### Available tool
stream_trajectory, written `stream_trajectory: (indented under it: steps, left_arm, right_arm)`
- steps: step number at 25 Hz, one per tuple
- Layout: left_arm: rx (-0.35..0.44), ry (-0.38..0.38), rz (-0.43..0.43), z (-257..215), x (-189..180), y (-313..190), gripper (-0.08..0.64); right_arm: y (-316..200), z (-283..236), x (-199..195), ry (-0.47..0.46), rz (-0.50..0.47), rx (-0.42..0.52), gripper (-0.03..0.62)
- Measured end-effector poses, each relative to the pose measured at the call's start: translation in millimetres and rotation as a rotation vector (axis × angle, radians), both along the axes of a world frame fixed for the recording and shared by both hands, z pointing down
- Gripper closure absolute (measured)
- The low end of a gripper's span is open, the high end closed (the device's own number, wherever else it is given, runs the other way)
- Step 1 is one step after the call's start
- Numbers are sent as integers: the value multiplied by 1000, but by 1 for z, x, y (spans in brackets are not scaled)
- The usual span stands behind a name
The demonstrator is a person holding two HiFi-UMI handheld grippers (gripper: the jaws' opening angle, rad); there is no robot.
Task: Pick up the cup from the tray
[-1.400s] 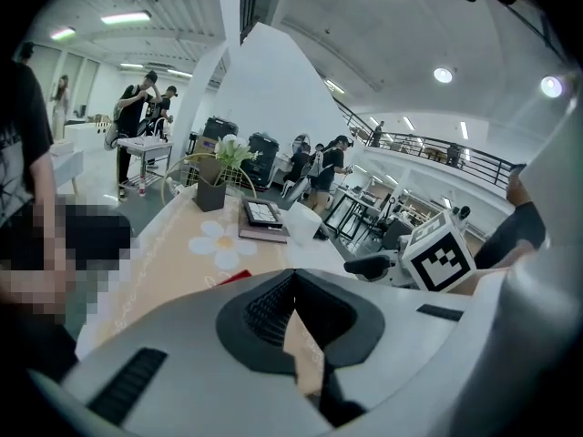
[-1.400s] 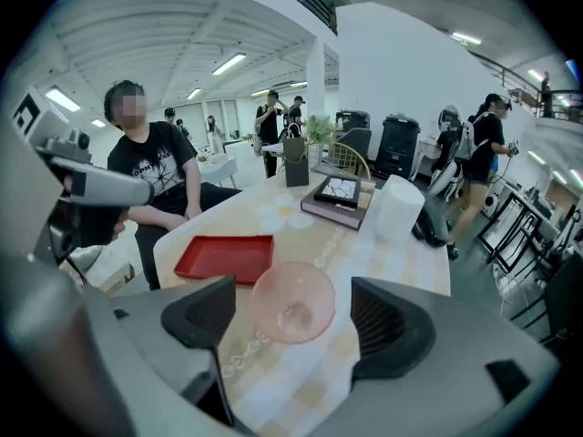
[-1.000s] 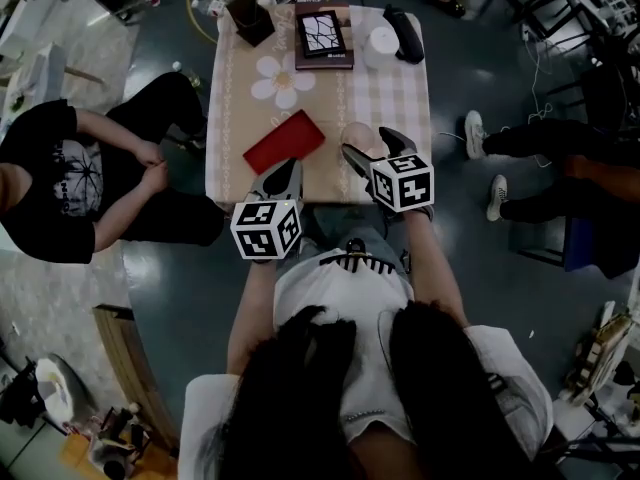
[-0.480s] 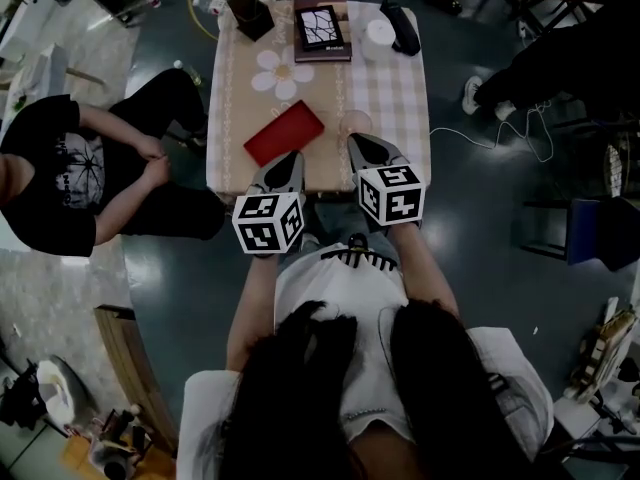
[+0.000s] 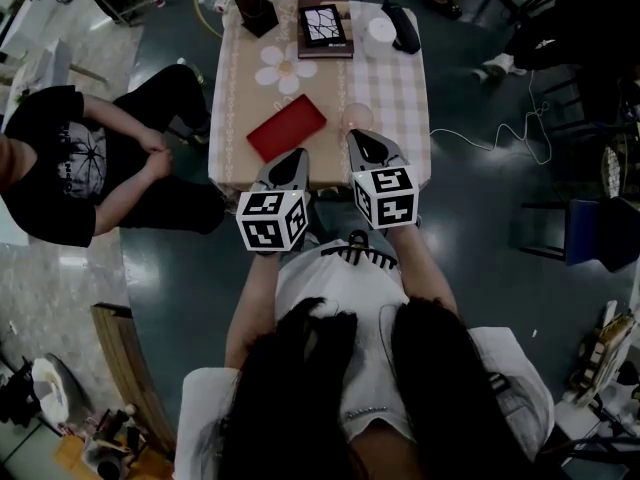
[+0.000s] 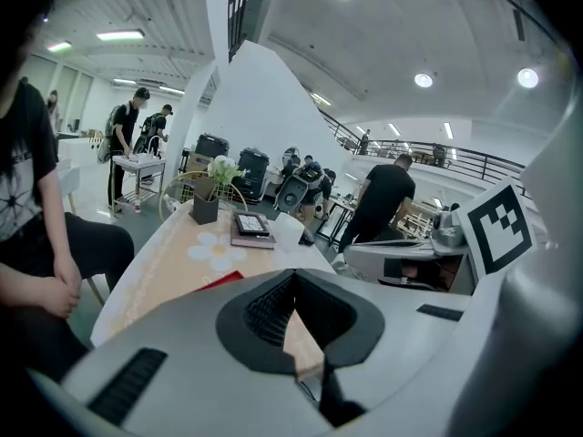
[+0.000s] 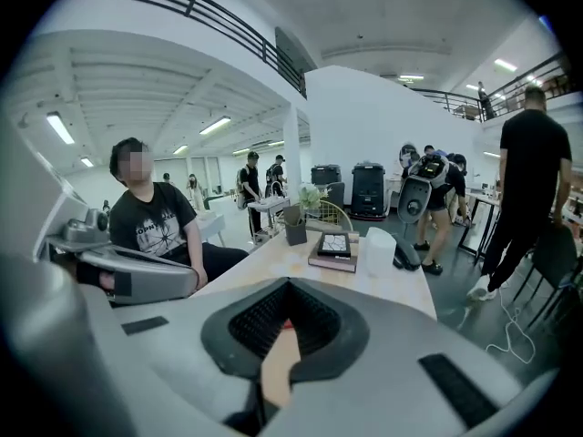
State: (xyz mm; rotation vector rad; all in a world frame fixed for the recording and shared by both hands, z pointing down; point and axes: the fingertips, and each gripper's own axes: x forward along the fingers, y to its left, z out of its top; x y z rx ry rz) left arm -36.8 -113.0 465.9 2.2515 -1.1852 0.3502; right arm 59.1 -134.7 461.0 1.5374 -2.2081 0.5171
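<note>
Left gripper (image 5: 290, 160) clenched, jaws together, nothing between them, over near table edge. Red tray (image 5: 286, 128) just ahead of it. Cup (image 5: 354, 117) off tray, on checked tablecloth (image 5: 398, 98) just right of tray, at tip of right gripper (image 5: 368, 146); contact unclear. Right gripper clenched, jaws meeting, cup not grasped. Cup shows in head view only. Left gripper view adds daisy print (image 6: 211, 248). Right gripper view adds seated person (image 7: 164, 226) and book (image 7: 334, 247).

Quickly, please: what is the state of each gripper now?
Left gripper: closed, holding nothing.
Right gripper: closed, holding nothing.
</note>
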Motion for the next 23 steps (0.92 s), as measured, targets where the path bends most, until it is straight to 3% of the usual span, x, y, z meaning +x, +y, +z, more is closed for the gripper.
stream_trajectory:
  steps: [23]
  left_arm:
    - [55, 16, -35, -18, -32, 40, 554]
  right_arm:
    - [48, -2, -24, 22, -3, 14, 586]
